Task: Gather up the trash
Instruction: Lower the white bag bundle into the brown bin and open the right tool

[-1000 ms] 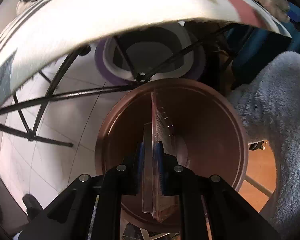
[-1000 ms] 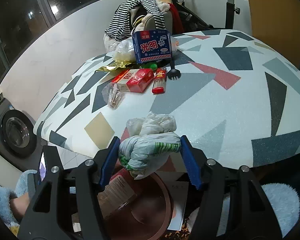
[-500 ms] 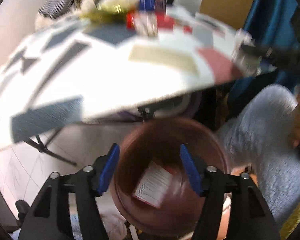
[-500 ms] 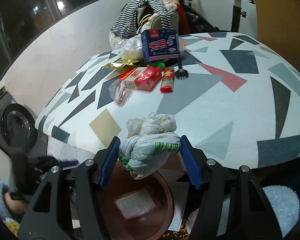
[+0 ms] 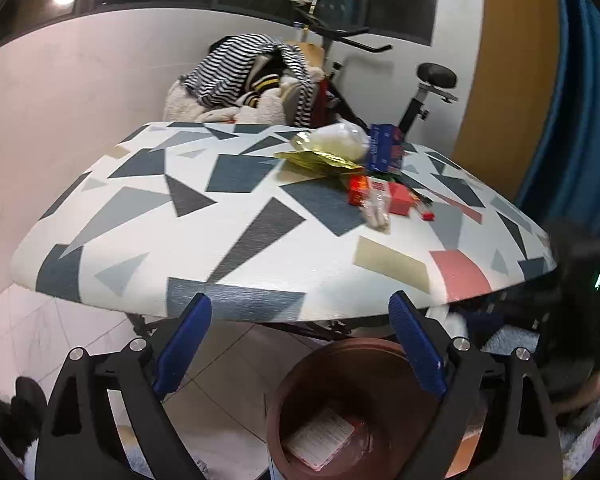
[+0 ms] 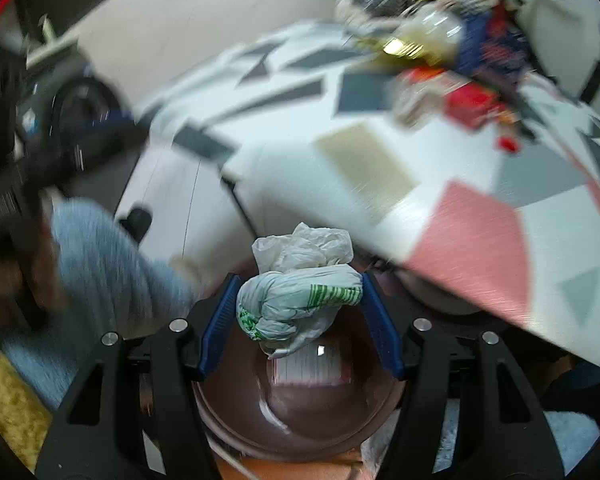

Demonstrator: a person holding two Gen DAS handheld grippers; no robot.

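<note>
My left gripper (image 5: 300, 340) is open and empty, raised in front of the table edge above the brown trash bin (image 5: 364, 356). A flat clear package with a white label (image 5: 320, 438) lies inside the bin. My right gripper (image 6: 300, 312) is shut on a knotted white plastic bag with green print (image 6: 300, 300), held just above the same bin (image 6: 300, 412), where the package (image 6: 308, 368) shows below. More trash lies on the patterned table (image 5: 220, 216): a red box (image 5: 380, 196), gold wrappers (image 5: 320, 160), a clear bag (image 5: 340, 140) and a blue carton (image 5: 384, 148).
A pile of striped clothes (image 5: 252, 76) and an exercise bike (image 5: 420, 92) stand behind the table. A washing machine (image 6: 76, 108) is at the left in the blurred right wrist view. A fuzzy blue sleeve (image 6: 108, 264) is beside the bin. Tiled floor (image 5: 60, 340) lies under the table.
My left gripper opened and dropped the clear package into the bin, then rose toward the table. My right gripper carried the knotted bag down off the table edge to above the bin.
</note>
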